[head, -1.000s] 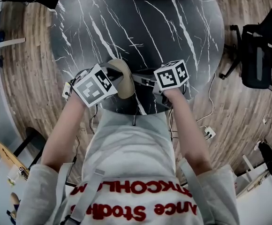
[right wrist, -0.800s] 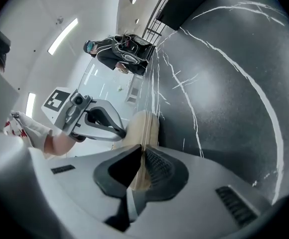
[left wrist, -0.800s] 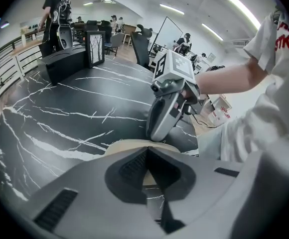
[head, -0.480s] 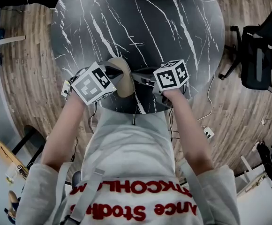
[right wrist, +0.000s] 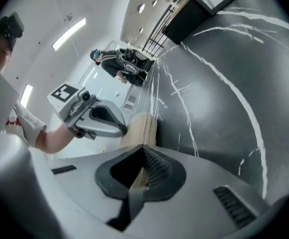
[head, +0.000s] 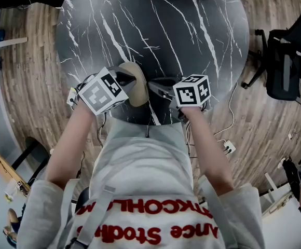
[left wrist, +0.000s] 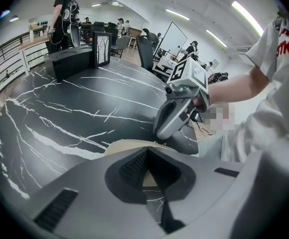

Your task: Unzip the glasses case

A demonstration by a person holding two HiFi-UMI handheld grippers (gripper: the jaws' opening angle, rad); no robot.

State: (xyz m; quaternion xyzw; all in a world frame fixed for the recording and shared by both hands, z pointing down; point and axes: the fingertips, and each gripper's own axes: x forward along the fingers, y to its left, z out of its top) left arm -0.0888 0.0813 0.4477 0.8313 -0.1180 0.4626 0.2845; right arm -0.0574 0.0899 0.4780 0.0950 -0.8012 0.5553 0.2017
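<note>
Two jaw pairs were pinched shut on the tan case [head: 136, 90] at the table's [head: 155, 30] 6 o'clock edge. Its long axis ran 12 to 6, with the left gripper [head: 125, 80] at its 9 and the right gripper [head: 156, 85] at its 3, equally near.

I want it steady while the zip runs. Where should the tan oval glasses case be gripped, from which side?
Probably its thin rim at the left end, coming down from the person's left. The tan oval glasses case lies flat by the near edge of the black marble table, so only the rim fits narrow jaws, leaving the side seam free.
</note>
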